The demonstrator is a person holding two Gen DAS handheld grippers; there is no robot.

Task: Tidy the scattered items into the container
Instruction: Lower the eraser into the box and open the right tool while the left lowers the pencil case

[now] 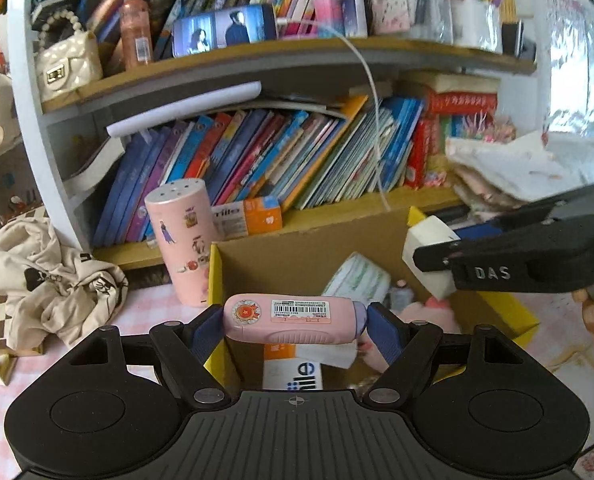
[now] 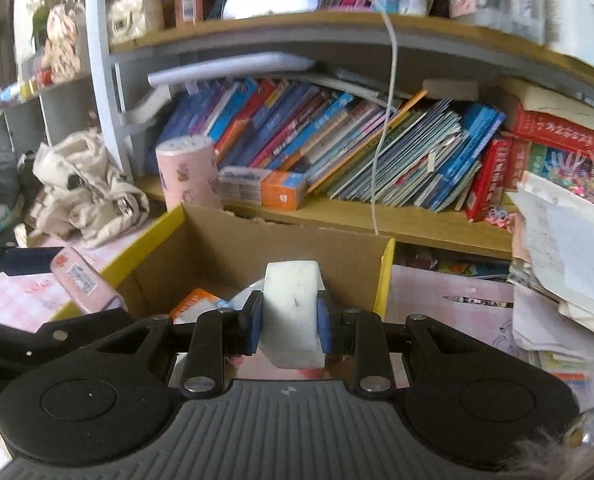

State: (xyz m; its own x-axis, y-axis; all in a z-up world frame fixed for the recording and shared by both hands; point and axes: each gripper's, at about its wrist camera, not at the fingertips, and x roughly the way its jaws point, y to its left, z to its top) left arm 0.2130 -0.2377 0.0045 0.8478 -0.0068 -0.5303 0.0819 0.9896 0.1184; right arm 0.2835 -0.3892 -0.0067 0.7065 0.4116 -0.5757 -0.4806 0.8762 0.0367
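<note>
Cardboard box, yellow flaps, w/ cartons and a packet inside. Left gripper clamps pink rounded case; right gripper pinches white block.

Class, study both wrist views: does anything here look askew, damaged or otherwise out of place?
Yes. On the lower shelf, the row of books leans heavily to one side rather than standing upright. The cardboard box has a ragged, torn spot on its back rim. A white cable dangles from the upper shelf down across the books.

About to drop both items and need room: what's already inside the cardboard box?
Inside the cardboard box: a green-and-white packet, an orange-and-white carton, something pink and soft. The pink case and white block held over it hide most of the floor.
</note>
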